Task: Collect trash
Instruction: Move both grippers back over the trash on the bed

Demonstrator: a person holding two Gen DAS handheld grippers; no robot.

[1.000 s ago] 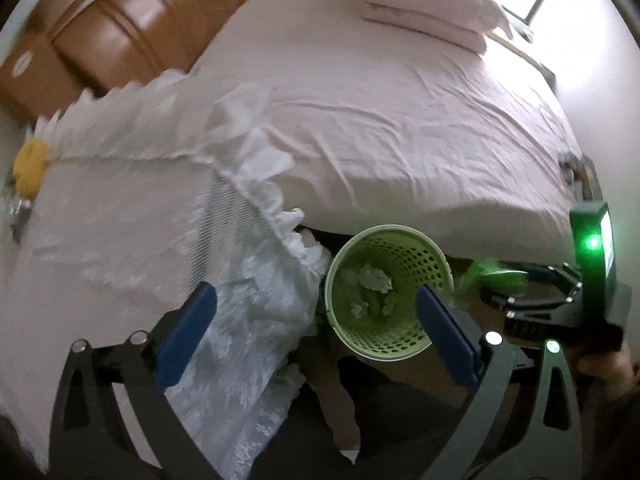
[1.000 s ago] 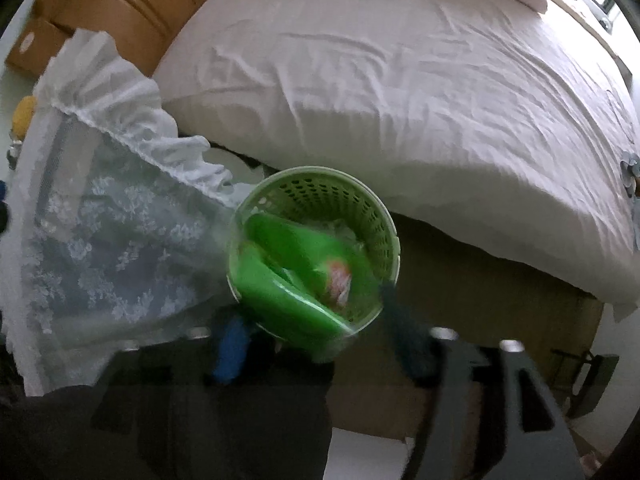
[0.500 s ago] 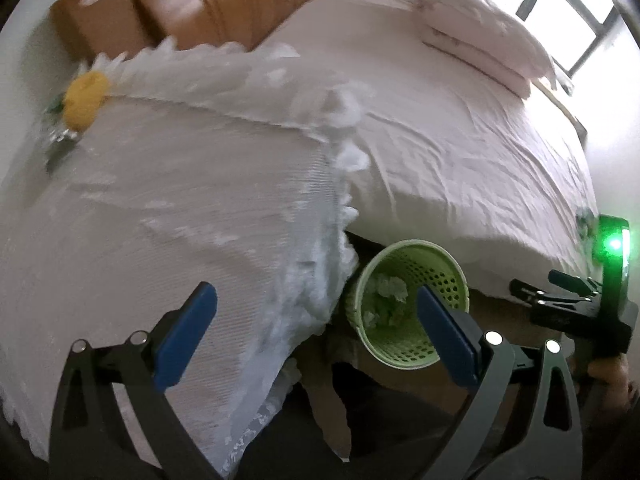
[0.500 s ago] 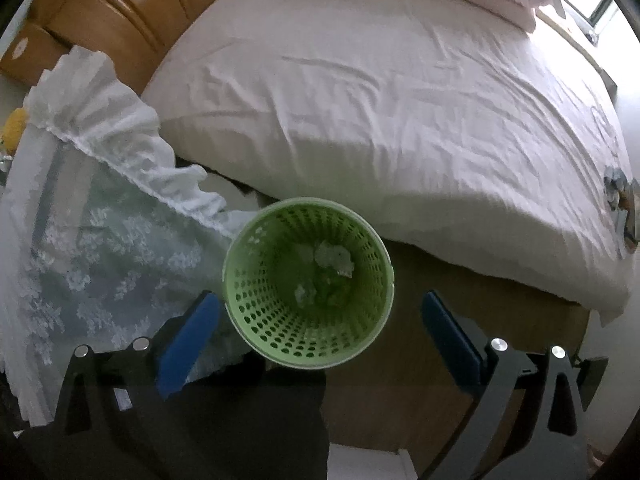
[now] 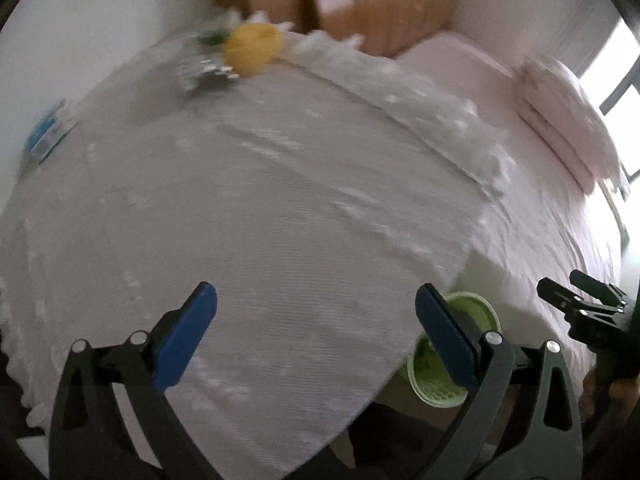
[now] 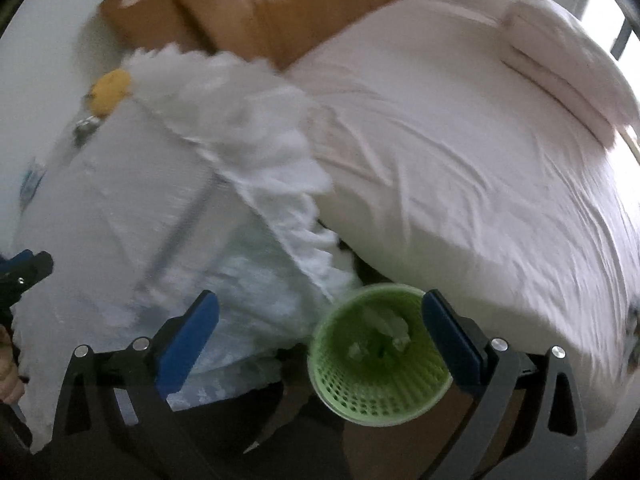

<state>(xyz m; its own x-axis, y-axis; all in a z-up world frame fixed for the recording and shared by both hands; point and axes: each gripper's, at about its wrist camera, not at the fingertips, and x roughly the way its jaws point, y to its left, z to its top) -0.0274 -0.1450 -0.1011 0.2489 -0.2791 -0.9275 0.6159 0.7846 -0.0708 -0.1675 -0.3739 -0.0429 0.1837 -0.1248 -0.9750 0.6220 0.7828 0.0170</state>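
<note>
Both grippers hang wide open with nothing between their blue pads: the left gripper [image 5: 316,328] is over the white lace cloth [image 5: 248,216] that drapes the counter, and the right gripper [image 6: 320,334] is above the green perforated wastebasket [image 6: 378,360]. That wastebasket stands on the floor in the narrow gap between the counter's ruffled cloth edge on the left and the side of the bed [image 6: 460,168] on the right; crumpled pale paper scraps [image 6: 384,330] lie at its bottom. In the left wrist view only part of the wastebasket [image 5: 440,376] shows, just past the cloth's near right corner and behind the right pad. The middle of the cloth is bare and open, with things only along its far and left margins: a yellow flower-like ornament [image 5: 252,48] with something metallic beside it at the far edge, and a blurred blue-and-white packet [image 5: 48,132] at the left edge. Beyond stand a brown wooden headboard [image 6: 280,12], folded pale pillows [image 6: 560,64] at the far right of the bed, and a bright window [image 5: 616,72].
</note>
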